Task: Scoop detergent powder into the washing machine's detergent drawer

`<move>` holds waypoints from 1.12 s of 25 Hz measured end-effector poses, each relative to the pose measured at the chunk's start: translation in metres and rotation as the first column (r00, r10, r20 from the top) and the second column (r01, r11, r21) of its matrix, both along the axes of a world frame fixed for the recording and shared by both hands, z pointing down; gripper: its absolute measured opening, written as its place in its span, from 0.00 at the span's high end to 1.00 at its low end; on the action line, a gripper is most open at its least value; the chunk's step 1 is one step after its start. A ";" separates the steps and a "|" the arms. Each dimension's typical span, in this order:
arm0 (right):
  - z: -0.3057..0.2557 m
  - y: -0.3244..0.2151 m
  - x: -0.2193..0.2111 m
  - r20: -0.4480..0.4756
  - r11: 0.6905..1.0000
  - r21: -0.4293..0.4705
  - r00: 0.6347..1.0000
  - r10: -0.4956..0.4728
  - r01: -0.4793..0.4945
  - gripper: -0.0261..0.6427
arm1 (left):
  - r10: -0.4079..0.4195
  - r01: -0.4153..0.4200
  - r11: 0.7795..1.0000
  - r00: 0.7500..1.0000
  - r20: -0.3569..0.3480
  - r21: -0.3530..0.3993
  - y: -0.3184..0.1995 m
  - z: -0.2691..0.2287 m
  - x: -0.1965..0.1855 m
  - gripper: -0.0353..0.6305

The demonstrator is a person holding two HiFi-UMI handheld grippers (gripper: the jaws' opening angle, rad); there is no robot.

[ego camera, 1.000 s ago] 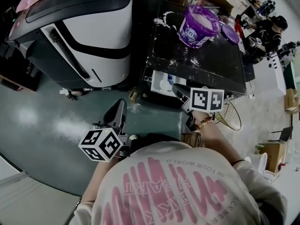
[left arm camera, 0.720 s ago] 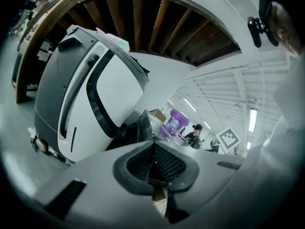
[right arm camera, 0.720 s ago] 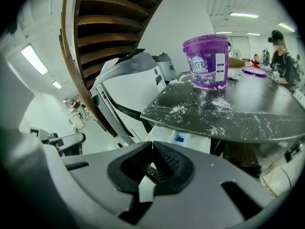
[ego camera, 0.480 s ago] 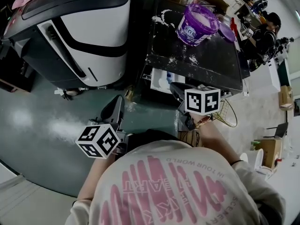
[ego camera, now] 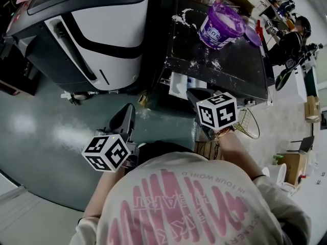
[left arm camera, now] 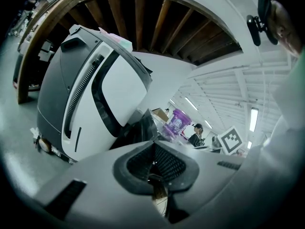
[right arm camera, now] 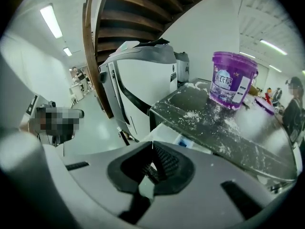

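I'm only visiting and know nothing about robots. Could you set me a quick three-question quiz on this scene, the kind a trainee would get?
1. True or false: the purple tub stands on the floor.
2. What lies scattered on the dark tabletop? A) white powder B) coins C) leaves
3. Fill in: the fingers of the left gripper and the right gripper are ___, with nothing between them.

Key: 1 false, it stands on the tabletop; 2 A; 3 shut.
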State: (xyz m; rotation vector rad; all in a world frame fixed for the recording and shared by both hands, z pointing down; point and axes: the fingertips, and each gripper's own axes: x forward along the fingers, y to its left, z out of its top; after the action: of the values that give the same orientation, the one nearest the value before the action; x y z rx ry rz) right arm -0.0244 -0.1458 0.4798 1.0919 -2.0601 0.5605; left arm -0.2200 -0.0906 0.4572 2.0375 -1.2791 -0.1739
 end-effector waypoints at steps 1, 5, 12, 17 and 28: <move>0.000 0.000 0.000 -0.012 1.000 0.002 1.000 -0.011 0.011 0.96 | -0.001 0.001 1.000 1.000 0.001 -0.001 0.000 0.000 -0.001 0.94; 0.000 0.000 -0.005 -0.075 0.997 0.011 0.994 -0.078 0.079 0.96 | -0.006 0.006 1.000 1.000 0.005 -0.013 0.001 0.005 -0.004 0.94; 0.004 0.004 -0.014 -0.205 0.978 0.016 0.958 -0.200 0.208 0.96 | -0.014 0.014 1.000 1.000 0.013 -0.018 0.002 0.008 -0.005 0.94; 0.008 0.005 -0.019 -0.273 0.959 0.005 0.923 -0.272 0.284 0.96 | -0.023 0.023 1.000 1.000 0.013 -0.017 0.000 0.009 -0.006 0.94; 0.018 0.007 -0.026 -0.331 0.941 -0.019 0.886 -0.324 0.338 0.96 | -0.040 0.040 0.999 0.999 0.021 -0.022 0.002 0.011 -0.012 0.94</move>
State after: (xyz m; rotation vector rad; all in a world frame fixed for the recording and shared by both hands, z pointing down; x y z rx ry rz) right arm -0.0500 -0.1387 0.4976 0.7662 -1.9052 0.1510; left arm -0.2321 -0.0887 0.4684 2.0000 -1.3291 -0.1571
